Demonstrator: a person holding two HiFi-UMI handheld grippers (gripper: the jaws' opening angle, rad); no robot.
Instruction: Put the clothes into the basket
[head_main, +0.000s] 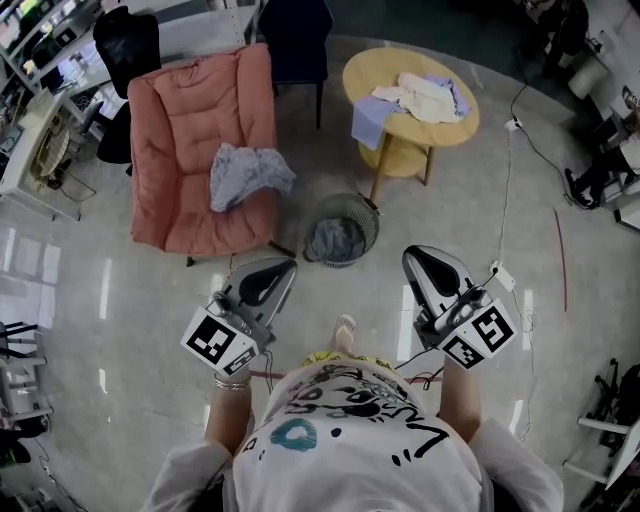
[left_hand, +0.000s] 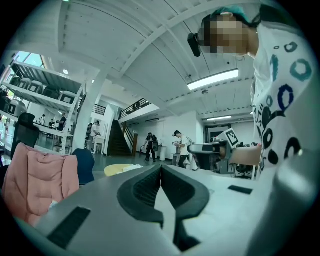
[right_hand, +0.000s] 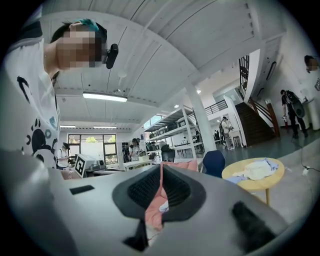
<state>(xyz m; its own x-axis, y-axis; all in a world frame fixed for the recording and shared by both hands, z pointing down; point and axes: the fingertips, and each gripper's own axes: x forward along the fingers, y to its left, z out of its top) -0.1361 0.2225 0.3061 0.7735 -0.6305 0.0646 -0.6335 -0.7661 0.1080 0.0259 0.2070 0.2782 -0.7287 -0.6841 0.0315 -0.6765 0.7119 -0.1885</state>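
A grey-blue garment (head_main: 248, 174) lies on the seat of the pink armchair (head_main: 180, 120). The round wire basket (head_main: 367, 215) stands on the floor right of the chair, with a grey cloth (head_main: 335, 240) in it. White and cream clothes (head_main: 425, 95) and a lavender cloth (head_main: 367, 118) lie on the round yellow table (head_main: 450, 128). My left gripper (head_main: 283, 264) and right gripper (head_main: 416, 254) are held level in front of my body, short of the basket, one on each side. Both are shut with nothing between the jaws, as the left gripper (left_hand: 160, 167) and right gripper (right_hand: 161, 166) views show.
A dark chair (head_main: 297, 35) stands behind the armchair and table. A cable (head_main: 508, 190) runs across the floor at the right to a power strip (head_main: 500, 276). Shelves and desks (head_main: 40, 90) line the left side. My foot (head_main: 345, 330) shows below the basket.
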